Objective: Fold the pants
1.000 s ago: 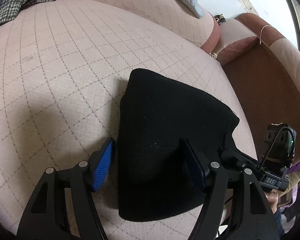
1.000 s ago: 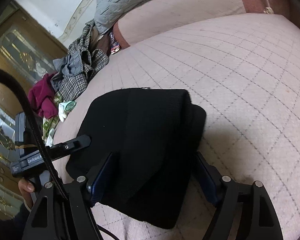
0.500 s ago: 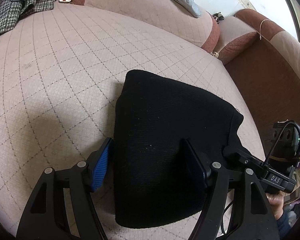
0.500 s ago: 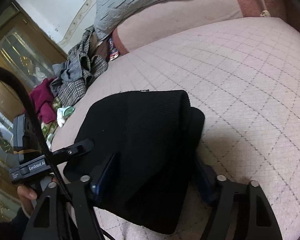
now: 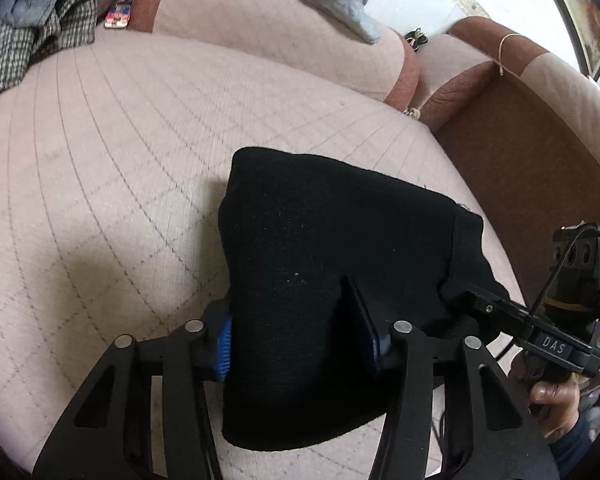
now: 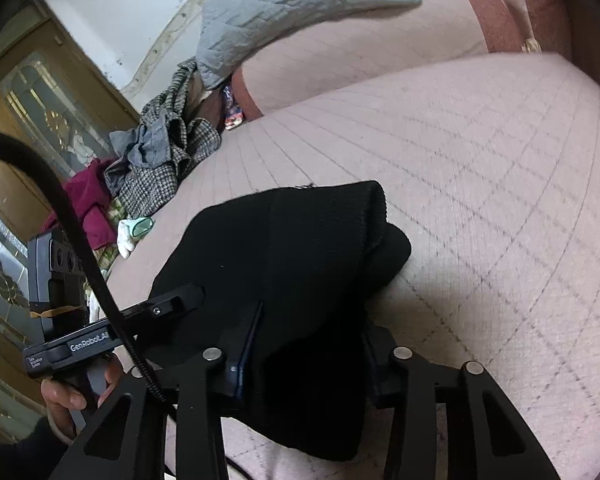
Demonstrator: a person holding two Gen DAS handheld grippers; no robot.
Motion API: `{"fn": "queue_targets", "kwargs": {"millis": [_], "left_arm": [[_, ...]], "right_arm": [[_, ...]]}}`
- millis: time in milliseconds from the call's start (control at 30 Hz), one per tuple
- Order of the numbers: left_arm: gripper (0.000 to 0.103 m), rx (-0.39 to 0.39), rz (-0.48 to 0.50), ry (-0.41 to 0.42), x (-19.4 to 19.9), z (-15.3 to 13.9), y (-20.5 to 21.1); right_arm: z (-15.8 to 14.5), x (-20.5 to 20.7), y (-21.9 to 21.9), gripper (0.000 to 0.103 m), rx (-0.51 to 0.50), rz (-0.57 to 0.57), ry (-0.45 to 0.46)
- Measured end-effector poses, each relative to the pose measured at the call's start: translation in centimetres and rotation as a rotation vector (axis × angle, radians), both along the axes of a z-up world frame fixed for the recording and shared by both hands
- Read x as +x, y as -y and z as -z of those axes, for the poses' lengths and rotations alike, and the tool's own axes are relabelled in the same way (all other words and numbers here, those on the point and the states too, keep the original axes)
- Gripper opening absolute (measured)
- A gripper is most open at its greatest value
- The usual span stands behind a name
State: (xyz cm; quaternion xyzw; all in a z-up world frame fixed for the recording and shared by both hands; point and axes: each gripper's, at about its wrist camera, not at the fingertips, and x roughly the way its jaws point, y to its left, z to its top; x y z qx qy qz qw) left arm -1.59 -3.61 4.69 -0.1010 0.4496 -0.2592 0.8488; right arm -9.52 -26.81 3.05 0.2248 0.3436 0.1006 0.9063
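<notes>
The black pants (image 5: 332, 264) are sitting as a thick folded bundle on the sofa seat cushion (image 5: 112, 168), close to the cushion's front edge, nearer the armrest (image 5: 520, 152) side than the clothes pile (image 5: 16, 40) side. No containers anywhere here, just the sofa carrying everything.

The left claw (image 5: 300, 336) is straddling the near end of the pants, its blue pads (image 5: 223, 344) pressing in on both sides, so it's pinching the bundle. The right claw (image 6: 306, 344) is doing the same on its side of the pants, fingers sunk into the fabric, gripping it. Each claw is also showing up in the other's camera, right beside the pants.

Beyond the pants, toward the backrest (image 5: 260, 40), the cushion is lying wide and bare; the front edge is running just behind the claws.

Texture-wise: the pants are looking like a soft, fuzzy knit with a ribbed rolled edge (image 6: 374, 204) at the far fold. The cushion is a pinkish woven fabric with a stitched diamond grid. A grey quilted blanket (image 6: 284, 4) is draping over the backrest, and the pile is mixing checked tweed, grey and maroon cloth.
</notes>
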Motion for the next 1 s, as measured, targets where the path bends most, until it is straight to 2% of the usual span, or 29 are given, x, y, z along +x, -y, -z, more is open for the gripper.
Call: {"fn": "queue_targets", "kwargs": {"millis": [200, 367, 700, 1000], "left_arm": [[0.047, -0.036, -0.013, 0.051, 0.7, -3.0, -0.8], [0.046, -0.017, -0.031, 0.084, 2.2, -4.2, -1.2], [0.046, 0.003, -0.086, 0.080, 6.9, -3.4, -2.0], [0.046, 0.029, -0.098, 0.045, 10.0, -0.9, -1.5]], "right_arm": [[-3.4, 0.7, -0.2, 0.038, -0.011, -0.025, 0.067], [-4.4, 2.6, 0.0, 0.038, 0.002, -0.028, 0.091], [-4.5, 7.9, -0.1, 0.038, 0.001, -0.030, 0.088], [-2.3, 12.0, 1.0, 0.038, 0.004, -0.014, 0.035]]}}
